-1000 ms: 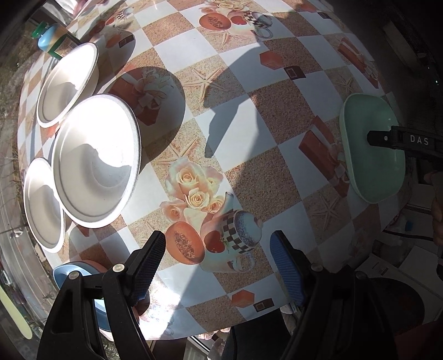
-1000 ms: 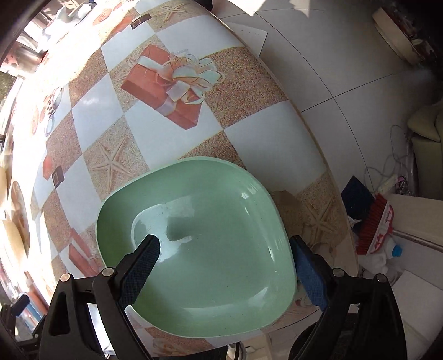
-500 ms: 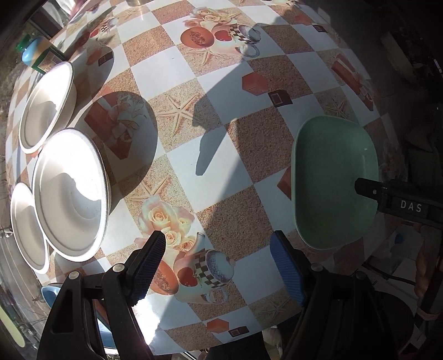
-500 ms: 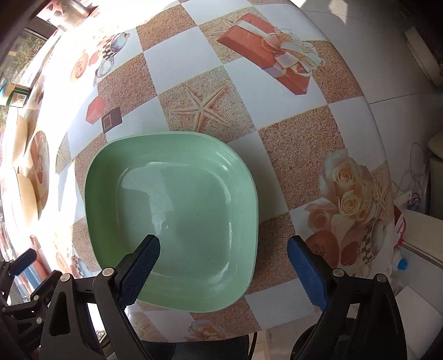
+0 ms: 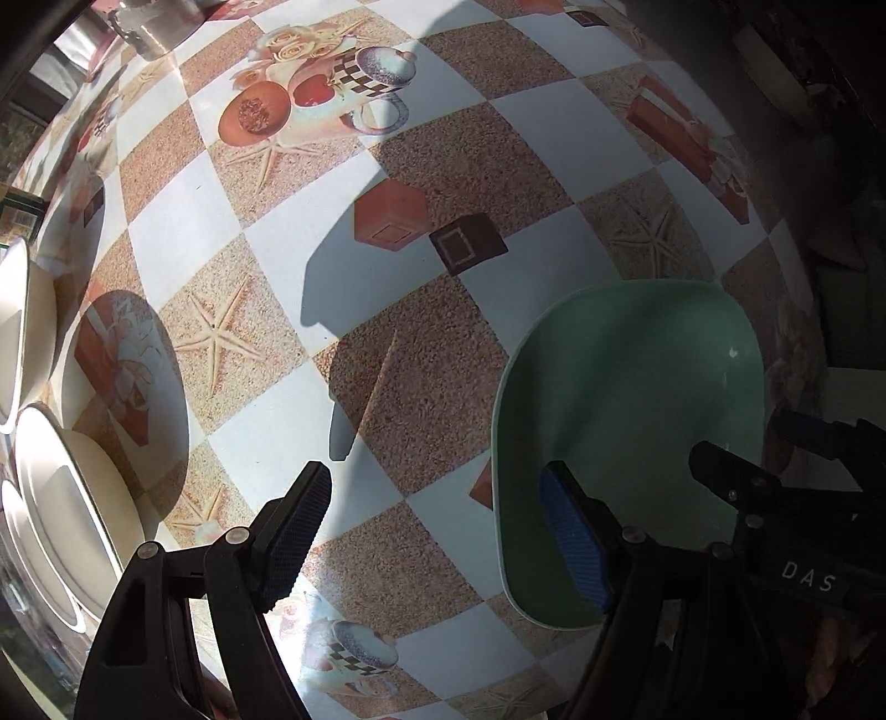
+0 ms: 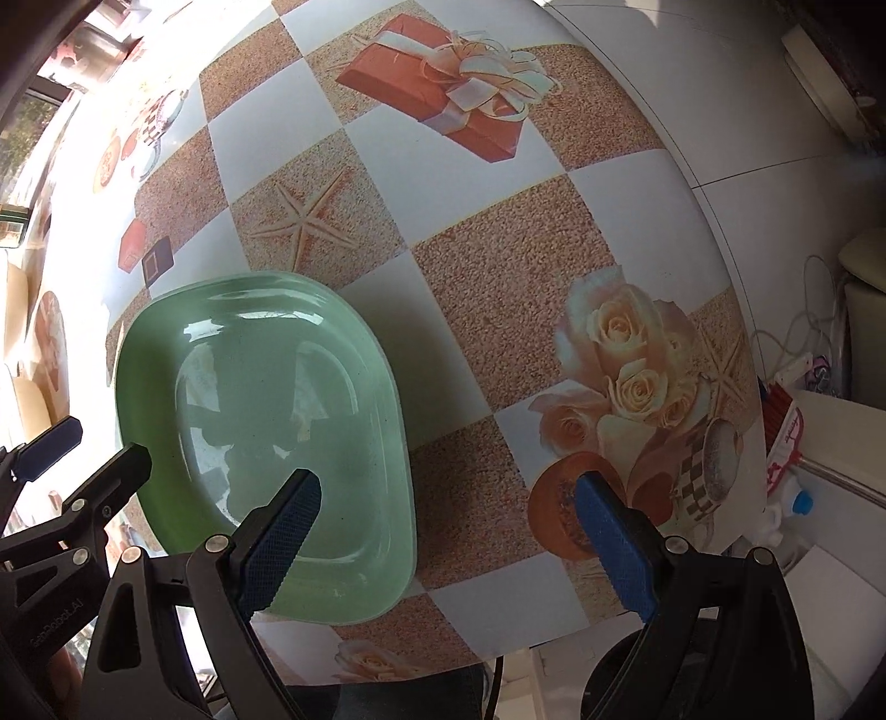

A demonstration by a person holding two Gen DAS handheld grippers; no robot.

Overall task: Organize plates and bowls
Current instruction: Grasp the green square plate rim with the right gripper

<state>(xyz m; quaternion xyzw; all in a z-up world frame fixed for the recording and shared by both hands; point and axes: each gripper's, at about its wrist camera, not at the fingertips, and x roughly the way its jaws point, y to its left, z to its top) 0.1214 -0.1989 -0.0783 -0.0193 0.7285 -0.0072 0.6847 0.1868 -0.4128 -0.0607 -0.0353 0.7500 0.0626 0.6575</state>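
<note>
A pale green squarish plate [image 5: 637,410] lies flat on the patterned table; it also shows in the right wrist view [image 6: 260,421]. My left gripper [image 5: 443,531] is open, its right finger over the plate's near left rim. My right gripper [image 6: 448,537] is open and empty above the plate's right edge; it also shows in the left wrist view [image 5: 775,459]. White round bowls [image 5: 61,515] stand at the table's left edge.
The table [image 6: 498,288] wears a checked cloth with printed roses, starfish and gift boxes. A metal pot [image 5: 149,27] stands at the far left. The floor at the right holds a white appliance [image 6: 830,543], a brush and cables.
The left gripper has swung right, bringing the green plate close under its right finger; the white bowls slid to the frame's left edge. The right gripper has shifted right off the plate's middle.
</note>
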